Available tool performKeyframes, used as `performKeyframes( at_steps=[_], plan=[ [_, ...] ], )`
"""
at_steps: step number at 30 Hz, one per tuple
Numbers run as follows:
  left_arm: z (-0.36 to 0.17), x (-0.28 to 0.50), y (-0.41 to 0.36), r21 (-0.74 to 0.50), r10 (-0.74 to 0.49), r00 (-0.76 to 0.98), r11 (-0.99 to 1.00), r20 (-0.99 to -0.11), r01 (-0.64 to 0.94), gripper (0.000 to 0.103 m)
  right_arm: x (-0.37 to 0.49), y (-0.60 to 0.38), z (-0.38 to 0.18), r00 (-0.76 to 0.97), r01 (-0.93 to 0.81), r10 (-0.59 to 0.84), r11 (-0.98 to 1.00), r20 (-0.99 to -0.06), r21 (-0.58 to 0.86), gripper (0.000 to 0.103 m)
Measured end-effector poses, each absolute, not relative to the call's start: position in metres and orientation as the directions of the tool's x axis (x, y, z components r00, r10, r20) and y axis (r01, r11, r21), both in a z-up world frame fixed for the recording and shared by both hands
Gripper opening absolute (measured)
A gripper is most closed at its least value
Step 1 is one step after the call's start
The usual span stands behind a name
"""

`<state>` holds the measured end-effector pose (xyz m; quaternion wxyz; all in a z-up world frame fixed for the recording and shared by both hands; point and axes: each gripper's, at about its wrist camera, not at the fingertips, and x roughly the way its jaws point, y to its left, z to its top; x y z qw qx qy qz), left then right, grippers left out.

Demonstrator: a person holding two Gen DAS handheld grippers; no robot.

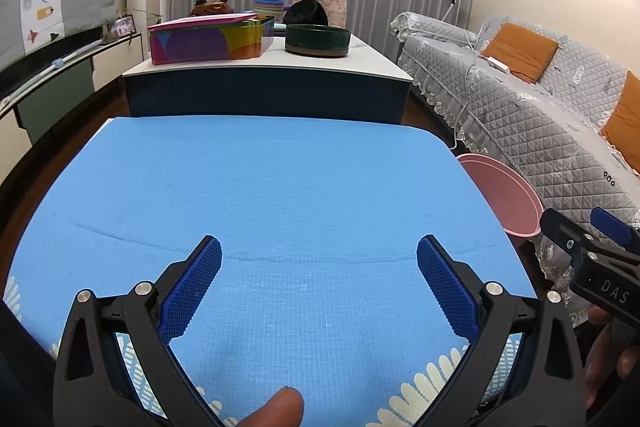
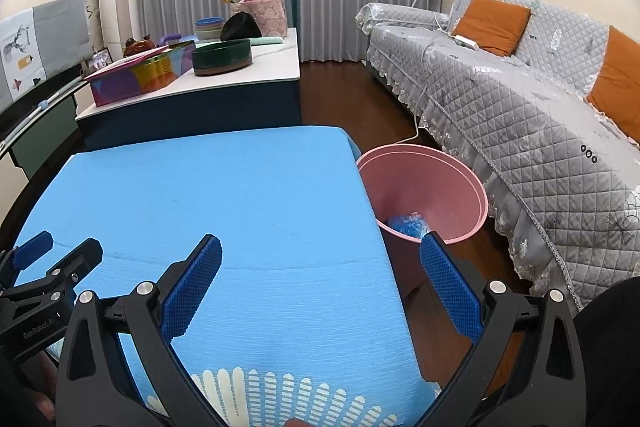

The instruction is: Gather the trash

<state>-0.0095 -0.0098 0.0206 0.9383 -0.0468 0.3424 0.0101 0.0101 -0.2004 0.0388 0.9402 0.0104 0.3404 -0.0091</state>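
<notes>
Trash (image 2: 408, 225): blue crumpled plastic, sits at bottom of pink bin (image 2: 460, 183), on floor just beside right edge of blue table (image 2: 240, 195). Largest to smallest:
Grey quilted sofa (image 2: 520, 107) along right wall, orange cushions (image 2: 492, 23) on it.
Blue table, bare top, white fence print at near edge.
Dark-sided white-top table (image 2: 256, 71) behind, holding colourful box (image 2: 140, 75), dark green round tray (image 2: 222, 57), pink basket (image 2: 264, 11).
Pink bin between blue table and sofa; only rim seen from left wrist view (image 1: 500, 195).
Left gripper (image 1: 319, 267) over blue table, fingers spread wide, holding nothing.
Right gripper (image 2: 320, 267) over table's right edge, fingers spread wide, holding nothing; right finger overlaps bin in view.
</notes>
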Motion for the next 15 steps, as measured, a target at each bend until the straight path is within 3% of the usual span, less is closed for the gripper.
performKeyframes(
  at_steps=[15],
  plan=[
    [0.0178,-0.0070,-0.0126,-0.096,-0.031,0.753,0.994,-0.658,-0.043,0.095,0.0137,-0.2039,0.0357,0.765,0.032,-0.019,0.999,-0.643,0.008,0.098]
  ],
)
